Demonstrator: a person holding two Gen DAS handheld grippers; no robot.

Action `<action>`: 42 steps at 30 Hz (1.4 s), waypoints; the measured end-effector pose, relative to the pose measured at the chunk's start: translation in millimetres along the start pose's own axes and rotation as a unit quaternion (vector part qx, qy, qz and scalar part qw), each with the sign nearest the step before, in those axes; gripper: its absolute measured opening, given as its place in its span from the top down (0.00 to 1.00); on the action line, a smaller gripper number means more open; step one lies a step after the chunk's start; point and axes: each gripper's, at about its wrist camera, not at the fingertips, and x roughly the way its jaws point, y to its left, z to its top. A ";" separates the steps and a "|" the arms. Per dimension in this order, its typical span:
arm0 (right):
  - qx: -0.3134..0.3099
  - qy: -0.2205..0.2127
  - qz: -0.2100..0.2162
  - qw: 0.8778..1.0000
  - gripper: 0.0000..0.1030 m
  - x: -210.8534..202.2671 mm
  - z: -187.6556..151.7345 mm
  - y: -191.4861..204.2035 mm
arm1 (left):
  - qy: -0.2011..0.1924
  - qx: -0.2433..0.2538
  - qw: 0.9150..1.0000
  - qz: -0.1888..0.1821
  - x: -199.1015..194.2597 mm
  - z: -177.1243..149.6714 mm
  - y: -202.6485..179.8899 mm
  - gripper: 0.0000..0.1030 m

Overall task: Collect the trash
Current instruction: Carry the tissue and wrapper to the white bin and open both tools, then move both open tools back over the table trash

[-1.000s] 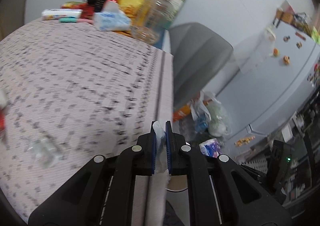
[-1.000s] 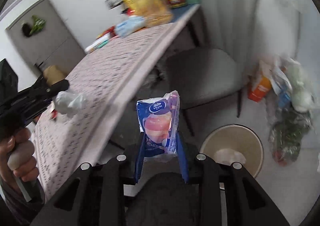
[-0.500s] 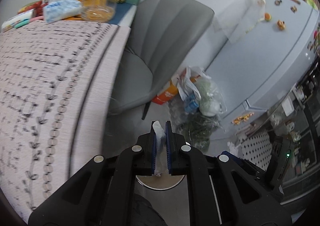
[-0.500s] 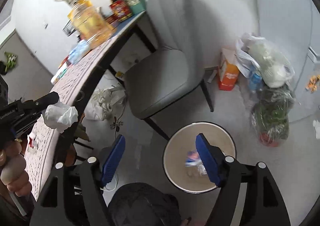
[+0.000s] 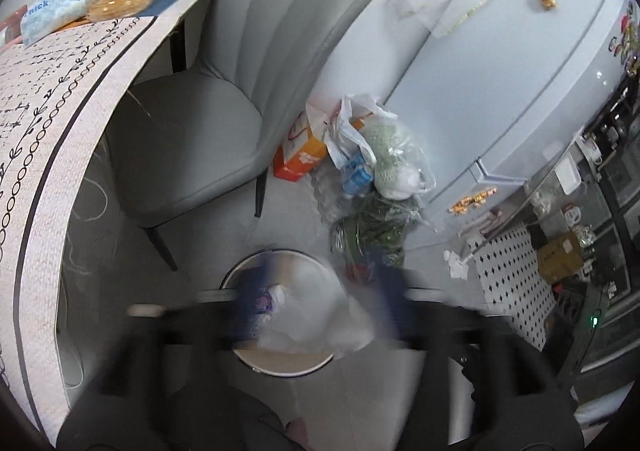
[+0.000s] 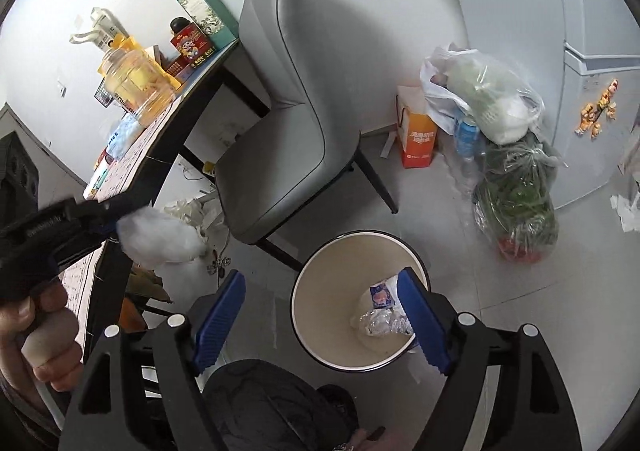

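Observation:
A round beige trash bin point(image 6: 304, 315) stands on the floor by the chair; it also shows in the left wrist view point(image 5: 280, 365). In it lie a blue tissue packet point(image 6: 380, 293) and crumpled clear plastic point(image 6: 378, 325). My right gripper point(image 6: 320, 321) is open and empty above the bin. My left gripper point(image 5: 316, 303) is blurred, its jaws wide apart over the bin. A white crumpled tissue point(image 5: 320, 325) is between them, blurred. In the right wrist view the tissue point(image 6: 158, 237) is at the left gripper's tip point(image 6: 108, 217), left of the bin.
A grey chair point(image 6: 288, 123) stands behind the bin. The table point(image 5: 52, 123) with a patterned cloth is at left, with jars and boxes at its far end. Plastic bags point(image 6: 504, 155) and an orange box point(image 6: 418, 139) lie by the fridge point(image 5: 520, 71).
My left gripper has swung from the table to above the bin and its jaws have opened. My right gripper let the tissue packet fall into the bin and stays open.

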 end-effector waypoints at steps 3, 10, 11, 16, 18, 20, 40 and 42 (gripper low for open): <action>-0.001 0.000 0.002 1.000 0.24 -1.3 -0.9 -1.4 | -0.013 -0.007 1.000 0.001 -6.1 0.6 2.8 0.19; -0.008 0.006 0.009 1.000 0.19 2.4 -5.9 13.5 | -0.025 -0.020 0.999 0.016 -29.1 -3.5 21.1 0.10; -0.011 0.006 0.009 1.000 0.17 2.2 -6.6 17.7 | -0.029 -0.022 0.999 0.019 -34.8 -4.7 24.5 0.10; -0.031 0.002 0.013 0.999 0.10 -1.6 -8.3 39.8 | -0.052 -0.034 0.998 0.032 -63.0 -10.4 41.1 0.09; -0.042 -0.004 0.016 0.999 0.08 -5.1 -8.8 51.2 | -0.061 -0.042 0.997 0.036 -74.2 -12.0 48.5 0.08; -0.049 -0.005 0.022 0.999 0.08 -7.0 -8.0 59.7 | -0.069 -0.048 0.996 0.038 -85.4 -13.7 55.2 0.08; -0.187 0.004 0.074 0.979 0.08 -22.7 -31.8 223.5 | -0.161 -0.124 0.977 0.066 -214.3 -63.5 154.4 0.08; -0.203 0.007 0.082 0.976 0.08 -23.3 -37.7 242.7 | -0.170 -0.134 0.974 0.071 -227.2 -71.2 166.8 0.08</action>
